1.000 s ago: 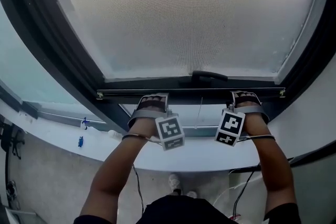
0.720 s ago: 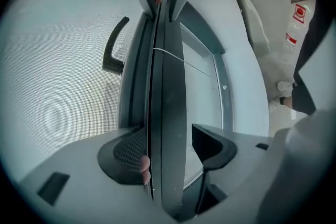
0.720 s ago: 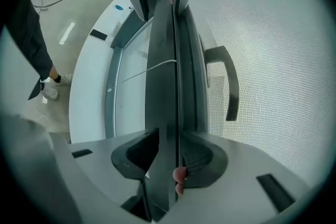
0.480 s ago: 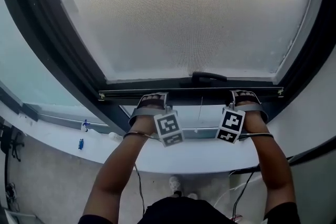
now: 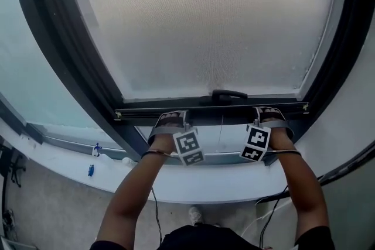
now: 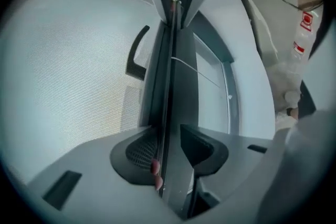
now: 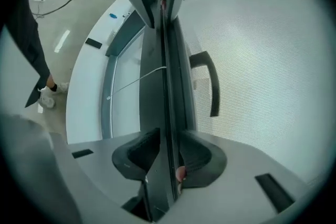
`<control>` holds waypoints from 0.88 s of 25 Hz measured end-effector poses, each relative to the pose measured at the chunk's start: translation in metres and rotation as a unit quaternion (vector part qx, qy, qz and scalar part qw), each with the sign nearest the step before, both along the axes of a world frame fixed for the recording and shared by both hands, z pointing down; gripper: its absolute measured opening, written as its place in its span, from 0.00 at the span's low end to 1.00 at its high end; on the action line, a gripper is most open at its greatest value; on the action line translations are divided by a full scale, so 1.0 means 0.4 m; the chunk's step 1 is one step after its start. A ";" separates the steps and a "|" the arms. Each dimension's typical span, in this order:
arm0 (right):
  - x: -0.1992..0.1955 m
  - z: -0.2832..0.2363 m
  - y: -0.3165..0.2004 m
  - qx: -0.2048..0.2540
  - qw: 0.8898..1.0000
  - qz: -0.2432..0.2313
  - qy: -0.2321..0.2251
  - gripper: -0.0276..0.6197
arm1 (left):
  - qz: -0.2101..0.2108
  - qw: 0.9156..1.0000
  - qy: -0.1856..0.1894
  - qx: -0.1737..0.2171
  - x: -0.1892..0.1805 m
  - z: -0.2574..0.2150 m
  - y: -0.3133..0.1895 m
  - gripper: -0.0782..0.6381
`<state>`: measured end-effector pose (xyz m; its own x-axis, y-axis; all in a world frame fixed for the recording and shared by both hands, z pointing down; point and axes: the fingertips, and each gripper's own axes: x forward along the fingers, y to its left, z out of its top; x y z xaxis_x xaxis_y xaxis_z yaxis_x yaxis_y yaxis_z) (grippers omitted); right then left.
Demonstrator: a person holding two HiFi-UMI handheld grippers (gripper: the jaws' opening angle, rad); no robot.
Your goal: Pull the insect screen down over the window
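The insect screen's grey mesh (image 5: 199, 20) covers most of the window. Its dark bottom bar (image 5: 211, 108) runs level just below a black handle (image 5: 228, 93). My left gripper (image 5: 170, 116) is on the bar left of the handle. In the left gripper view the bar (image 6: 170, 86) runs between the jaws, which are closing, and both pads rest against it at my left gripper (image 6: 169, 140). My right gripper (image 5: 266, 113) is on the bar right of the handle. In the right gripper view it (image 7: 167, 147) is shut on the bar (image 7: 168, 76).
A dark window frame (image 5: 58, 55) surrounds the mesh. A thin pull cord (image 5: 221, 132) hangs below the bar over a strip of glass. The pale windowsill (image 5: 193, 178) curves underneath, with small blue items (image 5: 91, 170) at its left. Cables and a shoe (image 5: 196, 215) are on the floor.
Both grippers have stayed at the bar on either side of the handle. The head view has shifted a little, so the bar and sill sit slightly lower in it.
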<state>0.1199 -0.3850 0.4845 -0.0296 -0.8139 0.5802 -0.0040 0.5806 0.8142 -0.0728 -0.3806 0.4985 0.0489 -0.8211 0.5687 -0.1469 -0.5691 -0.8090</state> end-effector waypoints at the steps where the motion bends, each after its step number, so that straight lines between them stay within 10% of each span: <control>1: -0.003 -0.017 0.005 0.009 1.000 0.001 -0.012 0.23 | -0.003 1.000 0.012 0.006 0.005 -0.011 0.006 0.30; 10: -0.047 -0.188 0.097 0.096 0.986 -0.015 -0.132 0.17 | -0.013 0.979 0.198 0.042 0.069 -0.164 0.105 0.30; 22: -0.079 -0.312 0.321 0.185 0.910 -0.023 -0.371 0.05 | -0.076 0.878 0.455 0.126 0.059 -0.277 0.315 0.11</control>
